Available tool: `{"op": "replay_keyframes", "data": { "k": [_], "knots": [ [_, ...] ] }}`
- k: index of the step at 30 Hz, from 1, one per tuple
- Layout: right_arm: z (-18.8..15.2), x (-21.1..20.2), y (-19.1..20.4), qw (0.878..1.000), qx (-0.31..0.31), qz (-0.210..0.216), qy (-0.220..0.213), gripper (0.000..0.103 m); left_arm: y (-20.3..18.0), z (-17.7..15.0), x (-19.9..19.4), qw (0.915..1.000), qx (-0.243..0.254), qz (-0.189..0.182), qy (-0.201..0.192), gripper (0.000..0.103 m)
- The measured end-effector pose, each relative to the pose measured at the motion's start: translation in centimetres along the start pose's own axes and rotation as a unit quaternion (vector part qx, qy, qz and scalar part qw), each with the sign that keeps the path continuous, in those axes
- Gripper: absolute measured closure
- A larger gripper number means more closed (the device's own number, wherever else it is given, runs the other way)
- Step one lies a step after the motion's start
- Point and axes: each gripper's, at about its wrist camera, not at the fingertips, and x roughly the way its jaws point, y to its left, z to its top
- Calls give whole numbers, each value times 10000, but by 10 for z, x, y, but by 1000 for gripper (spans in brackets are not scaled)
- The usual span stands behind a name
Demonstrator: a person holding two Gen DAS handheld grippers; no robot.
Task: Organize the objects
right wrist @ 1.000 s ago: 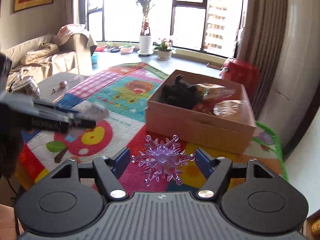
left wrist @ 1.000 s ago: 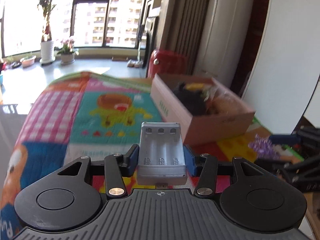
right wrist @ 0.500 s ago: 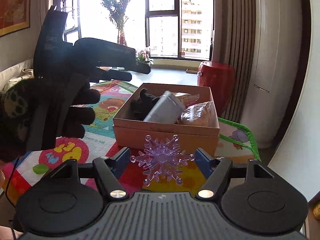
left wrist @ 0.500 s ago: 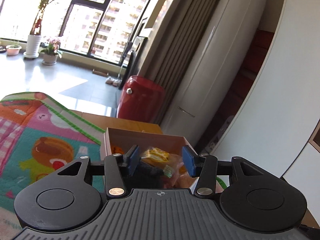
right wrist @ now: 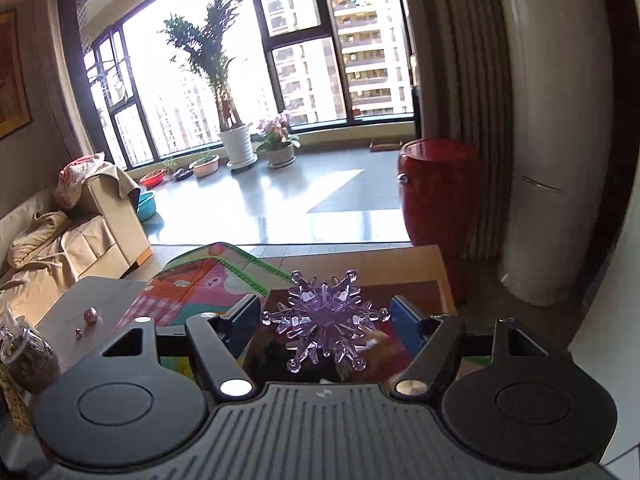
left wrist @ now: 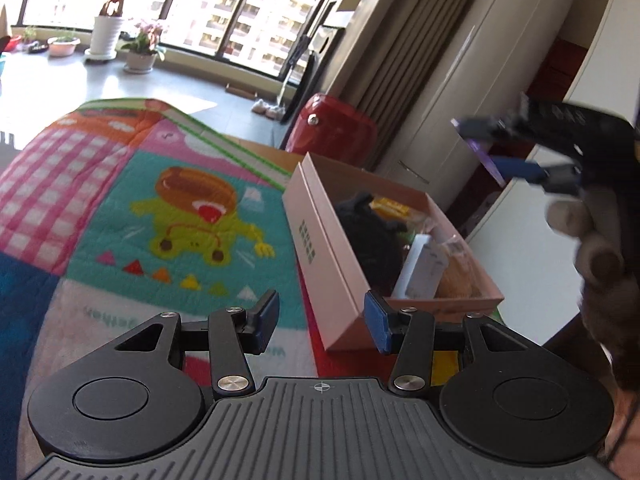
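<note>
My left gripper (left wrist: 322, 316) is open and empty, just short of the near corner of the pink cardboard box (left wrist: 320, 248). The white battery holder (left wrist: 420, 268) lies in the box, leaning among a black plush toy (left wrist: 368, 232) and snack packets. A gloved hand (left wrist: 600, 248) holds my right gripper (left wrist: 492, 148) high above the box's right side. In the right wrist view the purple snowflake (right wrist: 324, 316) spans my right gripper (right wrist: 325, 314). Its side tips still meet the blue pads while the jaws are opening. The box's contents lie blurred below it.
The box stands on a colourful play mat (left wrist: 160, 208) that covers a wooden table (right wrist: 420, 264). A red cylinder (right wrist: 440, 200) and a tall white unit (right wrist: 552, 160) stand beyond the table. At the left, a dark side table (right wrist: 92, 296) bears a glass jar (right wrist: 24, 356).
The battery holder has left my left gripper and now lies in the box; that gripper has drawn back. My right gripper has risen and swung over the box with the snowflake.
</note>
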Motion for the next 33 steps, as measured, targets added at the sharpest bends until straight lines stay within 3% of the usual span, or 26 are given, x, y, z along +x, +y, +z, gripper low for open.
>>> {"op": "replay_keyframes", "data": {
  "k": [2, 4, 11, 16, 23, 24, 26, 28, 33],
  "knots": [
    [7, 26, 2, 9989, 24, -448, 128, 22, 2, -5, 0, 9999, 42, 22, 146, 52],
    [1, 29, -2, 9985, -94, -522, 132, 22, 5, -10, -2, 9997, 75, 56, 224, 52],
    [-68, -38, -36, 9970, -386, -671, -73, 19, 0, 0, 6, 9998, -45, -173, -3, 52],
    [-118, -56, -43, 9921, -951, -810, 112, 18, -27, 17, 21, 9993, 227, -197, -211, 52],
    [-140, -26, -50, 9913, -929, -766, 527, 19, -44, 25, 67, 9939, 771, 768, 152, 52],
    [-142, -22, -48, 9912, -936, -752, 560, 20, -40, 24, 71, 9932, 770, 849, 214, 46],
    [-144, -15, -44, 9907, -967, -727, 621, 21, -31, 24, 72, 9928, 759, 902, 193, 24],
    [-144, -9, -35, 9897, -1060, -704, 654, 21, -20, 27, 70, 9912, 740, 1094, 118, 18],
    [-130, 15, -1, 9907, -1069, -480, 695, 21, 18, 45, 62, 9851, 656, 1583, -168, 15]
  ]
}}
